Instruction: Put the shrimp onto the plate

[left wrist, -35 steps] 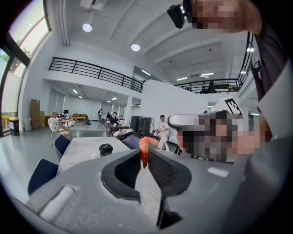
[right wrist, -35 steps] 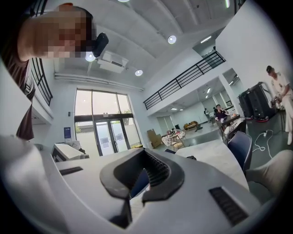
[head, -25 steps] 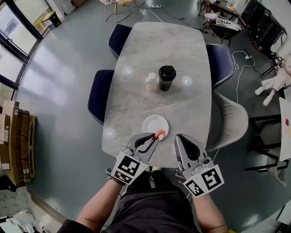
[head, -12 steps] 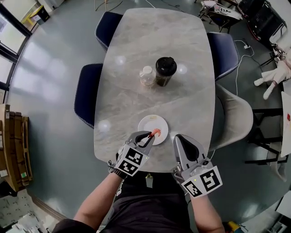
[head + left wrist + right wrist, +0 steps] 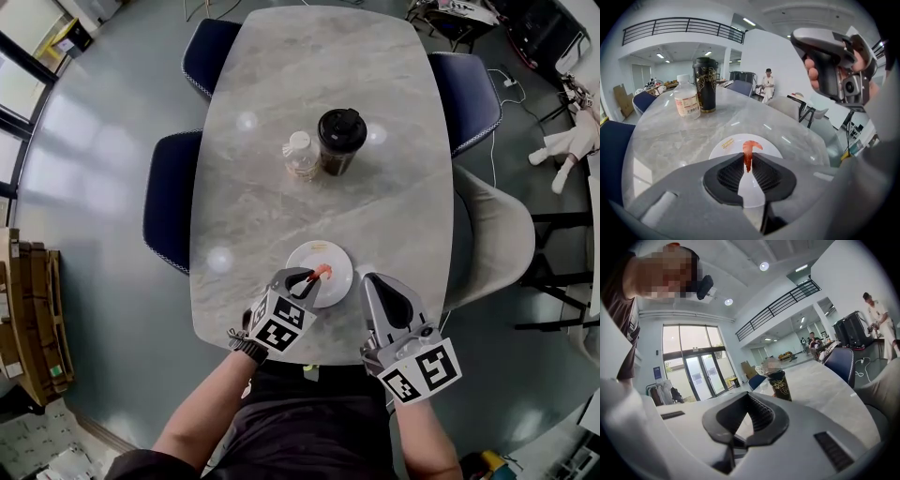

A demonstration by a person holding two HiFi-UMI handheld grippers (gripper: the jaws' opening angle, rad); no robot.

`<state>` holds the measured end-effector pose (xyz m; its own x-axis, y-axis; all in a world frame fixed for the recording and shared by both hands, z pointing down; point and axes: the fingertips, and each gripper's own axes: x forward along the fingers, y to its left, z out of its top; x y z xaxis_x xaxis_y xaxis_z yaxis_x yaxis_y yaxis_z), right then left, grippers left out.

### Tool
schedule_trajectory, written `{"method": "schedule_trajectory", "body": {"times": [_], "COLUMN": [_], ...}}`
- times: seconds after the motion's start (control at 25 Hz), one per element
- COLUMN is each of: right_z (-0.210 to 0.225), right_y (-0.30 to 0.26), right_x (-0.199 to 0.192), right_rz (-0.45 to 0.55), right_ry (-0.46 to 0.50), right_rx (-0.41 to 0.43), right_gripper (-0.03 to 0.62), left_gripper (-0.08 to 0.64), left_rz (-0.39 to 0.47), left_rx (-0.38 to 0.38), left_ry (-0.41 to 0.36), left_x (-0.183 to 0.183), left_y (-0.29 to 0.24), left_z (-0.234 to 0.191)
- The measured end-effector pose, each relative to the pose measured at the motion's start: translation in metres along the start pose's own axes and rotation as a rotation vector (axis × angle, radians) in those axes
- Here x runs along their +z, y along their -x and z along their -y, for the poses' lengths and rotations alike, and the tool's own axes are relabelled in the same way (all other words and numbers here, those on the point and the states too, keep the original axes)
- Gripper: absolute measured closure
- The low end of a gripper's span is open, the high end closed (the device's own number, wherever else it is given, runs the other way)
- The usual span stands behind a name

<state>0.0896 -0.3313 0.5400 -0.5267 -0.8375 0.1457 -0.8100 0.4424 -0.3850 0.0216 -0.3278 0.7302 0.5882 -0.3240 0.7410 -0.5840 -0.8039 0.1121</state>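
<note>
Shrimp is pinched by its narrow end between the tips of my left claw, curled end poking out past them. It hangs over the white plate at the near edge of the bench; I judge it is not yet resting on it. Right claw is pressed together on nothing, held off beside the plate.

Step in hand: the set-down. Lower until the shrimp touches mid-plate, then spread the jaws slowly — a drop from height could bounce it over the rim. Bottle and dark cup stand well apart — no obstruction.
</note>
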Motion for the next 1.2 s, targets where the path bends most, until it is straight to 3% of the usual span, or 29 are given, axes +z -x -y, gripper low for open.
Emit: {"method": "schedule_trajectory", "body": {"times": [0.44,0.68,0.96,1.2], "right_z": [0.009,0.006,0.001,-0.011], "right_y": [-0.003,0.000,0.006,0.011], "right_x": [-0.004,-0.004,0.002,0.013], "right_rz": [-0.008,-0.016,-0.035,-0.080], "right_ry": [-0.007,-0.023,-0.025,-0.009], "right_rx": [-0.025,-0.020,-0.021,-0.015], "right_gripper": [0.592,0.592,0.592,0.592], "left_gripper": [0.511,0.511,0.511,0.511], "left_rz": [-0.124,-0.136,-0.113,-0.029], "left_rx": [0.004,0.000,0.028,0.031], "left_ry": [-0.037,-0.056,-0.062,-0.022], "left_x": [-0.018,-0.017,-0.005,0.028], "left_y": [-0.019,-0.022,-0.009,0.029], "left_z": [-0.003,-0.003,-0.002,0.007]}}
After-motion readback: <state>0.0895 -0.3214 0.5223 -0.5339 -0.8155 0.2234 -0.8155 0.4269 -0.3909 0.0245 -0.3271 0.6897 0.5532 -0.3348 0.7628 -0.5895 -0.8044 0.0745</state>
